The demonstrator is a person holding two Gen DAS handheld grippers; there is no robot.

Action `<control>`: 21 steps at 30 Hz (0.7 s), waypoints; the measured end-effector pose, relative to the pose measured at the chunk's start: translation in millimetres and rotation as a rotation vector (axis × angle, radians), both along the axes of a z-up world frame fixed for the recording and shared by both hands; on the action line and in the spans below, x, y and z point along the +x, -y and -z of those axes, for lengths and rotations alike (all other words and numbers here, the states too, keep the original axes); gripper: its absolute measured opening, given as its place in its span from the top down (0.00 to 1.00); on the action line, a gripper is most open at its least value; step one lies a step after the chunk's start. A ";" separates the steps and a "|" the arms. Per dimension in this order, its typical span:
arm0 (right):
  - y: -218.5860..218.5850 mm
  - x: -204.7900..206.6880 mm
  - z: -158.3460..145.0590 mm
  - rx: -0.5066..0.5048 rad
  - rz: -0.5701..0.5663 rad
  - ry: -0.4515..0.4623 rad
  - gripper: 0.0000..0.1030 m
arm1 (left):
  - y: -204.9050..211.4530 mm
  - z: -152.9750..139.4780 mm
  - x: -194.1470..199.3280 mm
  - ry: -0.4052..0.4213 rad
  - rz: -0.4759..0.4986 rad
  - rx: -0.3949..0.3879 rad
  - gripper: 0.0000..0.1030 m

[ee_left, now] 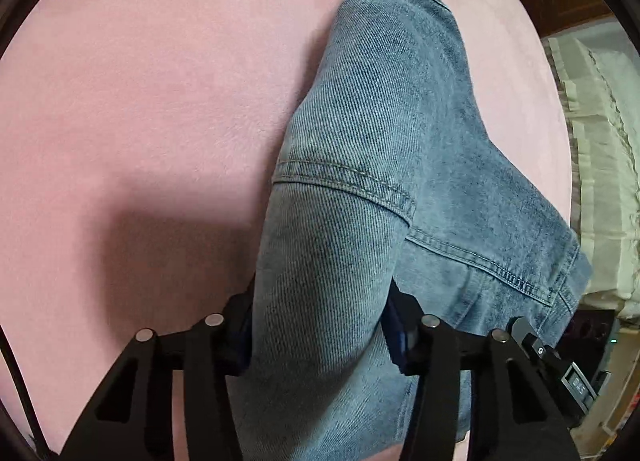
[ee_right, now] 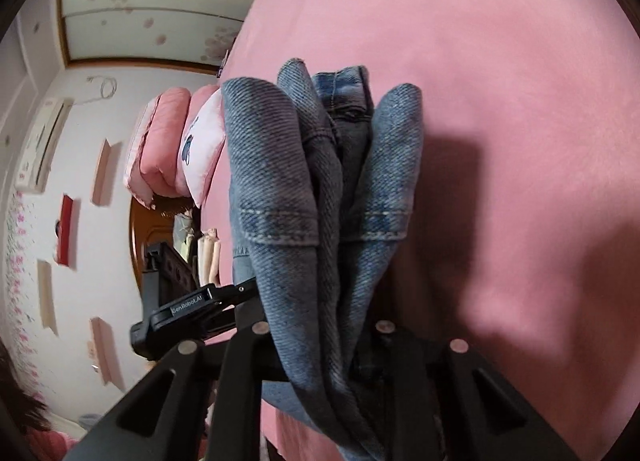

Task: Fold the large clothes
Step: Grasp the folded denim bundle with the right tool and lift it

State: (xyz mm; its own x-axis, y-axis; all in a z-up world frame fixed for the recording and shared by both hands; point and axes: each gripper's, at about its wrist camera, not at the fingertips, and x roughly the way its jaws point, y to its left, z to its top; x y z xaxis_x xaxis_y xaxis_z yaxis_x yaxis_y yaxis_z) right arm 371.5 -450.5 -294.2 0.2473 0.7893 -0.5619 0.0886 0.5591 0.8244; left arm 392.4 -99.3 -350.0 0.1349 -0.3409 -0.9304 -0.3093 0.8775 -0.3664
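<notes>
Between the fingers of the left gripper [ee_left: 320, 325], a thick roll of the blue jeans [ee_left: 384, 149] is sitting, the pads pressing its sides with the jaws roughly half closed. The right gripper [ee_right: 320, 345] is pinching a bunched stack of denim folds [ee_right: 320, 181], jaws nearly closed. From both grips the jeans are running straight ahead along the fingers, lying lengthwise over the pink bedspread [ee_left: 140, 81] toward its far edge. Both hands look equally engaged. The pad contact is hidden by cloth, and the waistband end is cut off below.
</notes>
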 end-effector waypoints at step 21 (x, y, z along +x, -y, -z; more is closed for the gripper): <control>-95.1 -144.0 -148.1 -0.042 -0.540 -0.113 0.84 | -58.3 -200.7 -227.1 -0.142 -0.290 0.120 0.56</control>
